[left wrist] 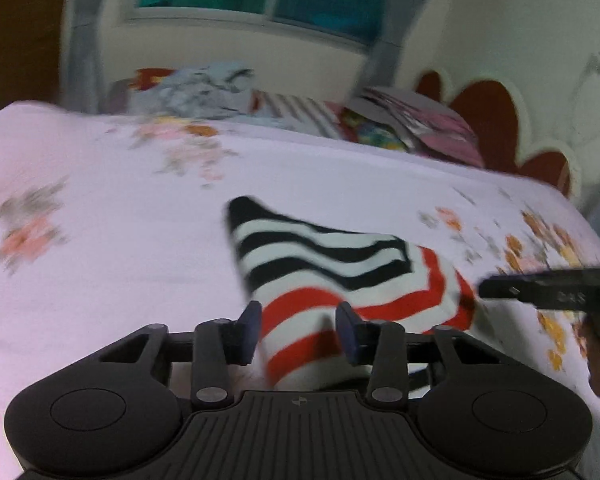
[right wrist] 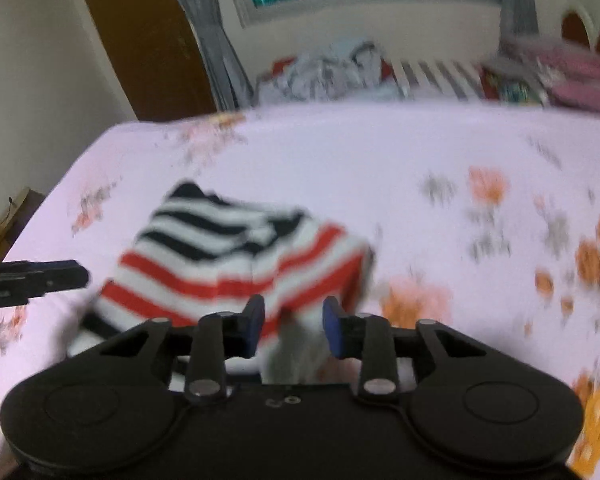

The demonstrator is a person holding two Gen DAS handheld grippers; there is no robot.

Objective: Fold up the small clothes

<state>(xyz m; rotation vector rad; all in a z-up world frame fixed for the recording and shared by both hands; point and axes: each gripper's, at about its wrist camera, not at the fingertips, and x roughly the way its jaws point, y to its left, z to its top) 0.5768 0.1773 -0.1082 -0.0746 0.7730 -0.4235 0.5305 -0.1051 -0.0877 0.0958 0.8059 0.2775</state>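
A small striped garment (left wrist: 340, 272), black-and-white at the far end and red-and-white at the near end, lies folded on the pink floral bedsheet (left wrist: 120, 240). My left gripper (left wrist: 298, 320) is open with the garment's near red-striped edge between its blue pads. The right gripper shows at the right edge of the left wrist view (left wrist: 500, 286). In the right wrist view the same garment (right wrist: 236, 256) lies ahead, and my right gripper (right wrist: 292, 320) is open with the garment's near edge between its fingers. The left gripper shows at that view's left edge (right wrist: 60, 276). Both views are motion-blurred.
A pile of loose clothes (left wrist: 204, 88) and folded striped and pink items (left wrist: 420, 120) lie at the far side of the bed. A red-and-white headboard (left wrist: 500, 120) stands at the right. A window, curtains and a wooden door (right wrist: 140, 40) are behind.
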